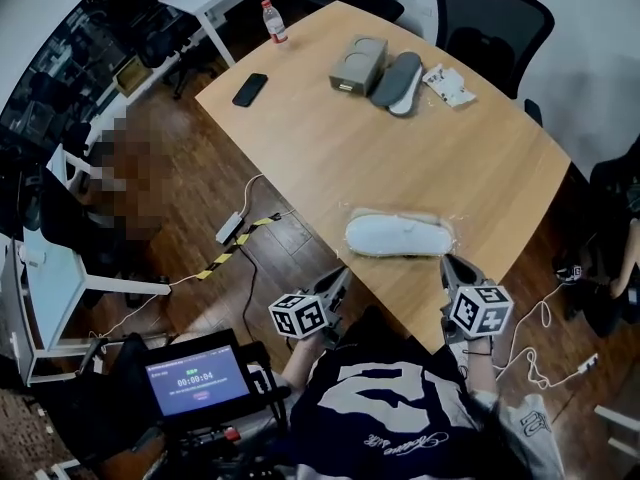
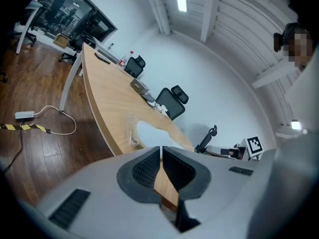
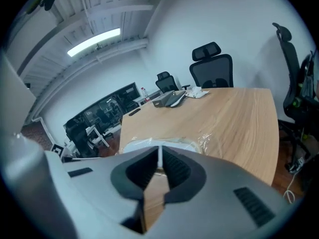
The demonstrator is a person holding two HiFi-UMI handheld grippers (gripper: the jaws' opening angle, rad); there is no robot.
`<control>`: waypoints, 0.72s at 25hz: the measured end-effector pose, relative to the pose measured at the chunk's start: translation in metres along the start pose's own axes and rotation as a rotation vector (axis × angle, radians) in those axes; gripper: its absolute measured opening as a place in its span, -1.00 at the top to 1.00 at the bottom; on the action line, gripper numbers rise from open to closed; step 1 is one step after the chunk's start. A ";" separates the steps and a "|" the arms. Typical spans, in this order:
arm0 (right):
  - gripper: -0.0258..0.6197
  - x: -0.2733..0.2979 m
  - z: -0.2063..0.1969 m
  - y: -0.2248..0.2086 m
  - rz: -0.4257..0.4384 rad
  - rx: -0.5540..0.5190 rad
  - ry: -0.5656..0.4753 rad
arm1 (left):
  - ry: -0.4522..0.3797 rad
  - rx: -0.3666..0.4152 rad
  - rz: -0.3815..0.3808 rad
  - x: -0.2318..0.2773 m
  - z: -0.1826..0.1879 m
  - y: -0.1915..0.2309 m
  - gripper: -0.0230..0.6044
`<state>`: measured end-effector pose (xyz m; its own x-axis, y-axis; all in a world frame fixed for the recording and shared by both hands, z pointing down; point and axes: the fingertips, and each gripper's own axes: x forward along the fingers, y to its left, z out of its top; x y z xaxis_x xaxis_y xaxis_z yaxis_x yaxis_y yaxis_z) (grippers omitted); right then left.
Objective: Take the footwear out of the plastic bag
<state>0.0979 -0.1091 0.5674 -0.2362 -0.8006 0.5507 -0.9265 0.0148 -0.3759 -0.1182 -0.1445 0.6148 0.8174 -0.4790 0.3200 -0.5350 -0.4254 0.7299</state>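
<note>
Left gripper (image 2: 160,151) and right gripper (image 3: 159,151) are hovering closed and empty; I am planning to pin the plastic bag (image 1: 449,234) with 1 and draw the white slipper (image 1: 395,236) out with the other.

Your right gripper (image 3: 159,156) blocks the near side of the bagged slipper (image 3: 138,143) in its own view, and your left gripper (image 2: 160,153) covers part of it in its view too. In your head view, the far white packet (image 1: 449,85) is too small to identify.
</note>
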 end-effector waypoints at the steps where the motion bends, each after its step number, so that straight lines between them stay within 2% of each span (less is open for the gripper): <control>1: 0.68 0.006 0.000 -0.005 -0.010 -0.016 0.024 | 0.000 -0.008 -0.003 0.002 -0.001 0.000 0.91; 2: 0.33 0.013 -0.001 -0.011 -0.021 -0.029 0.052 | 0.000 -0.015 -0.005 0.004 -0.002 0.000 0.91; 3: 0.28 0.019 -0.001 -0.018 -0.042 -0.040 0.080 | -0.002 -0.021 -0.006 0.006 -0.002 0.001 0.91; 7: 0.28 0.037 -0.002 -0.057 -0.182 -0.050 0.130 | -0.017 -0.038 0.013 0.007 0.000 0.002 0.91; 11: 0.25 0.051 -0.013 -0.082 -0.232 0.026 0.191 | -0.046 -0.066 0.049 0.002 0.000 0.005 0.91; 14: 0.28 0.061 -0.025 -0.089 -0.201 0.008 0.261 | -0.076 -0.088 0.075 -0.003 -0.002 0.005 0.91; 16: 0.49 0.071 -0.028 -0.083 -0.136 -0.001 0.273 | -0.090 -0.100 0.091 -0.004 -0.003 0.008 0.91; 18: 0.62 0.075 -0.028 -0.079 -0.074 -0.011 0.277 | -0.096 -0.112 0.101 -0.005 -0.006 0.007 0.91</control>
<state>0.1452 -0.1537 0.6596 -0.2372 -0.6056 0.7596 -0.9470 -0.0302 -0.3198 -0.1249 -0.1405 0.6221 0.7335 -0.5887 0.3398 -0.5819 -0.2856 0.7614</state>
